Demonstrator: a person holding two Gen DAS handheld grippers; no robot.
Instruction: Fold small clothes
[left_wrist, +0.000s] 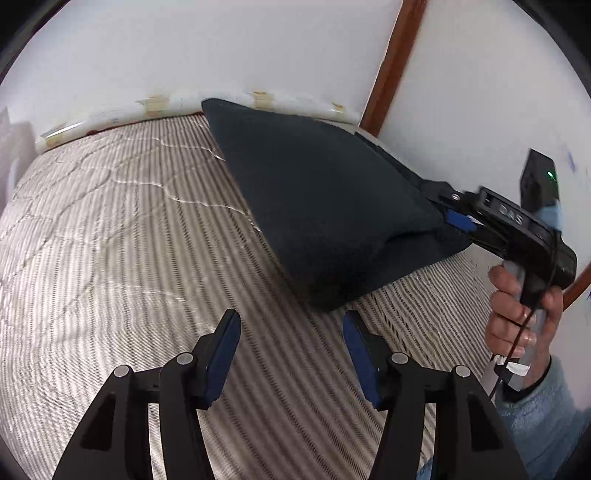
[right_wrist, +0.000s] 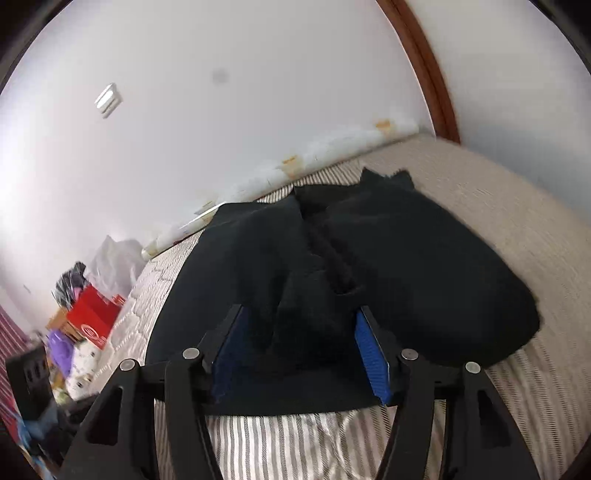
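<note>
A dark navy garment (left_wrist: 325, 206) lies on the striped bed cover (left_wrist: 122, 236), partly folded, with one edge lifted. My left gripper (left_wrist: 291, 354) is open and empty, just short of the garment's near corner. My right gripper (right_wrist: 301, 350) is open, its jaws standing wide on either side of a bunched part of the garment (right_wrist: 406, 266). In the left wrist view the right gripper (left_wrist: 456, 212) reaches into the garment's right edge, held by a hand (left_wrist: 517, 310).
A white wall (left_wrist: 221, 48) with a brown wooden frame (left_wrist: 391, 62) runs behind the bed. A taped white strip (left_wrist: 155, 107) lines the far bed edge. In the right wrist view a red box (right_wrist: 94, 317) and clutter sit beyond the bed's left side.
</note>
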